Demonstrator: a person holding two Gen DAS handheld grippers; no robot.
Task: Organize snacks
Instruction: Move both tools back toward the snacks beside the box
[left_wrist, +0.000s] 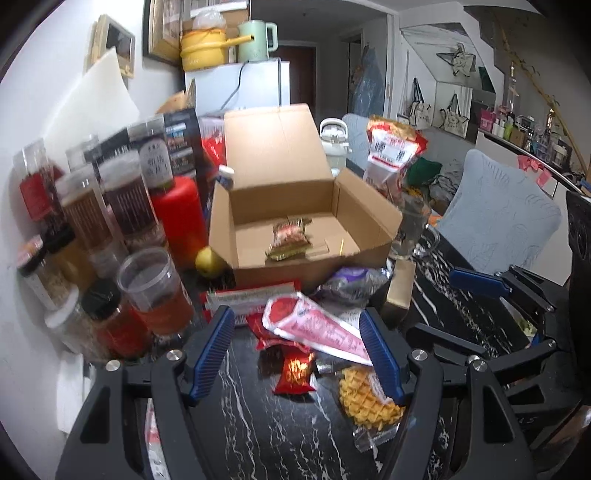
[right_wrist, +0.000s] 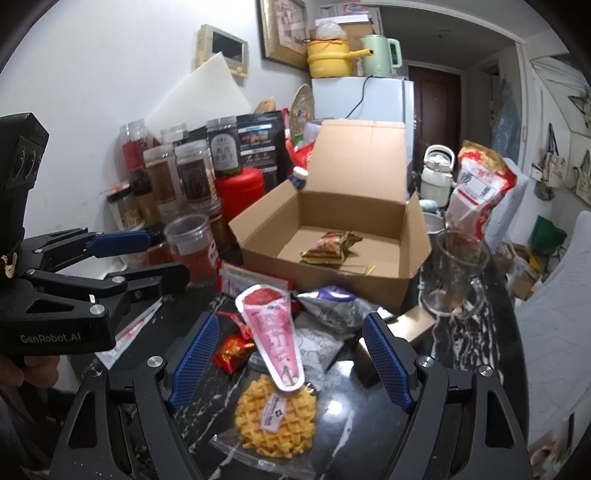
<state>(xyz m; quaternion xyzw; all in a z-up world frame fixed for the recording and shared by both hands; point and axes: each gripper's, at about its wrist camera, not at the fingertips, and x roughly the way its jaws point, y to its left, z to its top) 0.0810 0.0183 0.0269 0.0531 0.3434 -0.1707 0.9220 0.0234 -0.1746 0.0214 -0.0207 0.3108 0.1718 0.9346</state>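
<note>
Table: a black table (right_wrist: 476, 343) with white streaks, full of snacks and jars.
Box: a brown cardboard box (right_wrist: 369, 284) stands in the middle of the table with its lid up. In the left view it is the same box (left_wrist: 295, 275).
In the box: one small snack bag (right_wrist: 330, 248) lies on the box floor, seen also from the left (left_wrist: 290, 240).
Pink packet: a long pink packet (right_wrist: 273, 334) lies in front of the box, on top of other snacks. Its thin end rests on the waffle. From the left it shows as (left_wrist: 317, 326).
Waffle: a yellow waffle (right_wrist: 275, 417) in a clear wrapper lies nearest to the cameras, also at (left_wrist: 364, 400).
Red candy: a small red wrapper (right_wrist: 232, 349) lies just beside the pink packet, also at (left_wrist: 295, 373).
Purple bag: a shiny purple and silver bag (right_wrist: 332, 304) lies right in front of the box.
Jars: tall jars (right_wrist: 188, 173) stand by the wall, left of the box. A red can (right_wrist: 242, 190) stands among them.
Glass cup: a clear glass cup (right_wrist: 456, 275) stands right of the box with a big red bag (right_wrist: 478, 188) sticking out of it.
Left claw: the left claw (left_wrist: 299, 354) is spread wide above the snack pile and pinches nothing.
Right claw: the right claw (right_wrist: 290, 356) is spread wide too, with the pink packet and waffle below it. It holds nothing.
</note>
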